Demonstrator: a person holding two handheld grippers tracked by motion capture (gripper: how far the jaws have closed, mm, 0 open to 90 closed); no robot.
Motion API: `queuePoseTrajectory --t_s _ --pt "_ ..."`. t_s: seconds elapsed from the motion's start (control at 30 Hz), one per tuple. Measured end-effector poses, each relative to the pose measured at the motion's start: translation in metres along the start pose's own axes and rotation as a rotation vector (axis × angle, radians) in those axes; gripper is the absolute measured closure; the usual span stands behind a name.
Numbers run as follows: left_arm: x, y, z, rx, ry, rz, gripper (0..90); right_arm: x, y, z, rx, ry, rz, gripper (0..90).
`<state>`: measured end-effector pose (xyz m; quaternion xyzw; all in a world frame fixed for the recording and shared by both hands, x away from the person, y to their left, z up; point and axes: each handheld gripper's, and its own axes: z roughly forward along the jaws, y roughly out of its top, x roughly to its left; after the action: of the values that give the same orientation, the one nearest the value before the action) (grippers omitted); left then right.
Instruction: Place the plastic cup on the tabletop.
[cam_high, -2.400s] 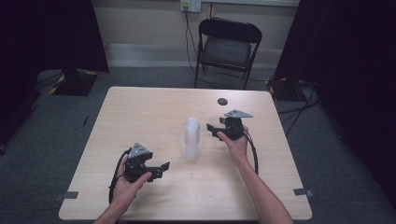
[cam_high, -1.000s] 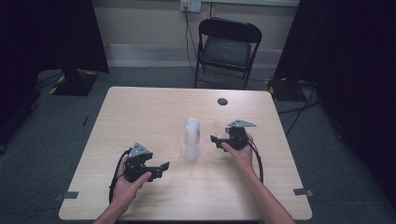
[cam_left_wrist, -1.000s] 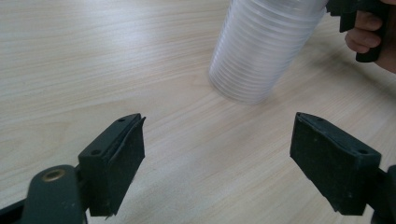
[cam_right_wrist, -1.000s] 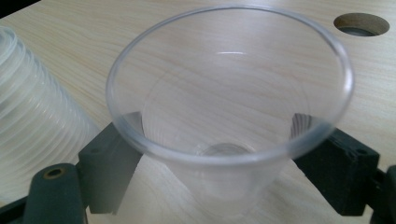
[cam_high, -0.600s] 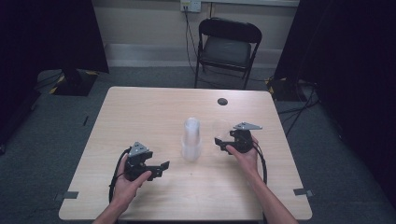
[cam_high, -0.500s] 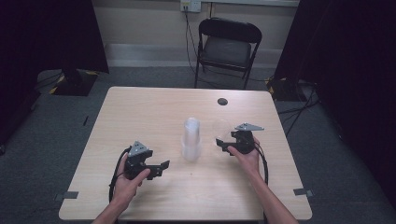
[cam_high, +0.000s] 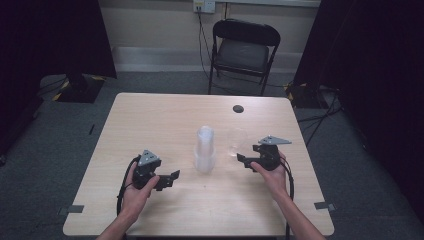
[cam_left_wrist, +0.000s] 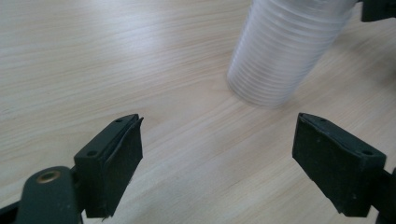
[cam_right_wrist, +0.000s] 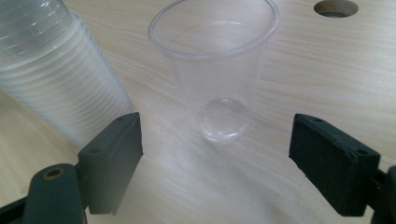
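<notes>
With both the left gripper and the right gripper held wide apart, the light single cup could easily have been tipped against the cup stack by a careless jaw.

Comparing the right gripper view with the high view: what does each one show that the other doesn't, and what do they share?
Right gripper view alone: the single clear cup close up, upright, its round base on the wood, standing apart from both wide-open jaws, and the ribbed rims of the cup stack.

High view alone: the left gripper, the right gripper seen from outside, both forearms, the folding chair and the floor.

Both: the stack, the single cup, the table and its round hole.
</notes>
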<state>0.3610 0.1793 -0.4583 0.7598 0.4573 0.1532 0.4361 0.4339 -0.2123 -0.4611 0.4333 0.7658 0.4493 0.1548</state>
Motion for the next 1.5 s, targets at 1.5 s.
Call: queuePoseTrajectory --t_s 1.5 --pt "0.017 -0.03 -0.035 0.006 0.03 -0.009 16.0 0.014 -0.076 -0.103 0.045 -0.062 0.074 18.7"
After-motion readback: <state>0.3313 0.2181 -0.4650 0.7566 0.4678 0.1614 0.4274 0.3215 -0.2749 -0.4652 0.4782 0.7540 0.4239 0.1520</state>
